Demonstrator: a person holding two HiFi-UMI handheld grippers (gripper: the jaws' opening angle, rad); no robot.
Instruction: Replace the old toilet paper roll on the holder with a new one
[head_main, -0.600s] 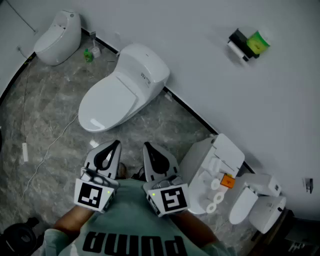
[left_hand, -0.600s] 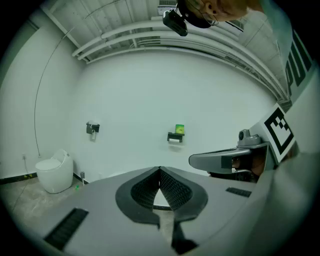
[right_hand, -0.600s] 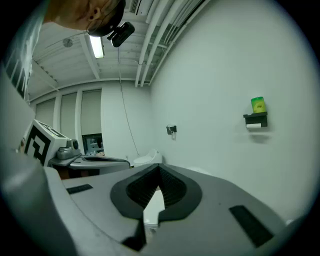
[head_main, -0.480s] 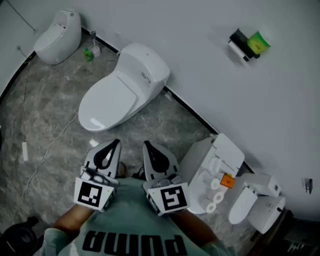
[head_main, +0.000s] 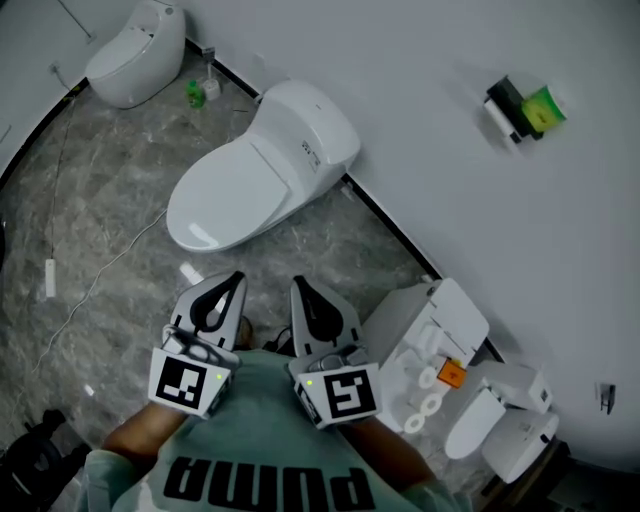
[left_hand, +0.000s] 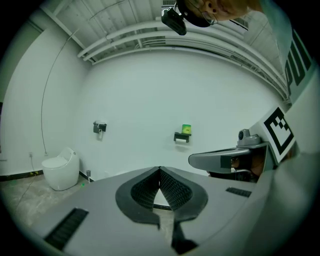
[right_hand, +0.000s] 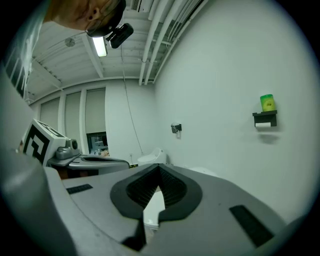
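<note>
The toilet (head_main: 255, 180) is glossy white ceramic, with light gleaming off its lid, and the smaller toilet (head_main: 135, 60) in the floor's far corner has the same shine. The floor (head_main: 100, 200) looks like grey veined stone with a dull sheen. The wall (head_main: 420, 120) is smooth and matt white. The left gripper (head_main: 232, 282) and right gripper (head_main: 298, 288) have matt grey plastic shells, and their pads (left_hand: 176, 189) are black, ribbed and rubbery-looking. The person's shirt (head_main: 255, 420) is soft green cloth.
</note>
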